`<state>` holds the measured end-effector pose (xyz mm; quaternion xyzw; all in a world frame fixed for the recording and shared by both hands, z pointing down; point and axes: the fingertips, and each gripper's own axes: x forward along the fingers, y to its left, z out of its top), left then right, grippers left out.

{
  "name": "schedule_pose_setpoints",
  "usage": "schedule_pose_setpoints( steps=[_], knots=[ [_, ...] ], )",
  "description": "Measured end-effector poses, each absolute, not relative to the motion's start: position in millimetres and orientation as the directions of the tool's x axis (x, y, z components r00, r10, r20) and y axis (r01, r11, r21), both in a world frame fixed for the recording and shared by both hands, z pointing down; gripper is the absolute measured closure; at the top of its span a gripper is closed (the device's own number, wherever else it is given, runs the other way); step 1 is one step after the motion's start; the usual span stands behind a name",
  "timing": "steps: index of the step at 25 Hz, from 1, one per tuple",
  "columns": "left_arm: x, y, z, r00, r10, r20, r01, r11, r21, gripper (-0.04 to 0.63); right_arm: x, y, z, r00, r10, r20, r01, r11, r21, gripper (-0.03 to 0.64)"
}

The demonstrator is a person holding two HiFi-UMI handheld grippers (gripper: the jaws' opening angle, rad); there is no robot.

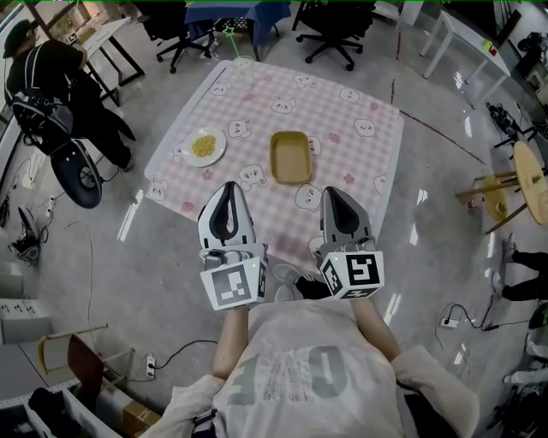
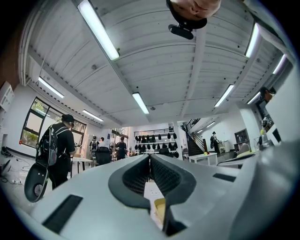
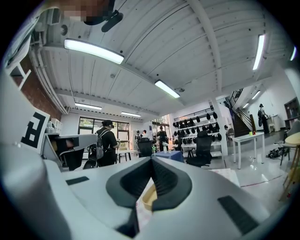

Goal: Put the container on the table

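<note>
A yellow rectangular container [image 1: 290, 157] stands empty on the pink checked table [image 1: 360, 162], a little right of its middle. My left gripper [image 1: 228, 198] and right gripper [image 1: 336, 204] hover side by side over the table's near edge, short of the container. Both are shut, tips touching, with nothing held. In the left gripper view a sliver of the container [image 2: 160, 210] shows below the closed left gripper [image 2: 150, 157]. In the right gripper view the container [image 3: 149, 198] shows through the gap under the closed right gripper [image 3: 151, 162].
A white plate of yellow food [image 1: 205, 146] sits on the table's left side, and a clear cup [image 1: 244, 63] at its far edge. A person in black [image 1: 51, 77] stands at the far left. Office chairs [image 1: 334, 26] stand beyond the table, wooden furniture [image 1: 514, 184] at the right.
</note>
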<state>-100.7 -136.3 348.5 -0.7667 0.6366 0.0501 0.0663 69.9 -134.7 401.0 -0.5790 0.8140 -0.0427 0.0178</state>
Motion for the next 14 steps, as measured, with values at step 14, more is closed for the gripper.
schedule_pose_setpoints(
  steps=[14],
  knots=[
    [-98, -149, 351, 0.184, -0.971, -0.151, -0.983, -0.182, -0.024, 0.566, 76, -147, 400, -0.324, -0.946, 0.024, -0.942, 0.321, -0.097, 0.588]
  ],
)
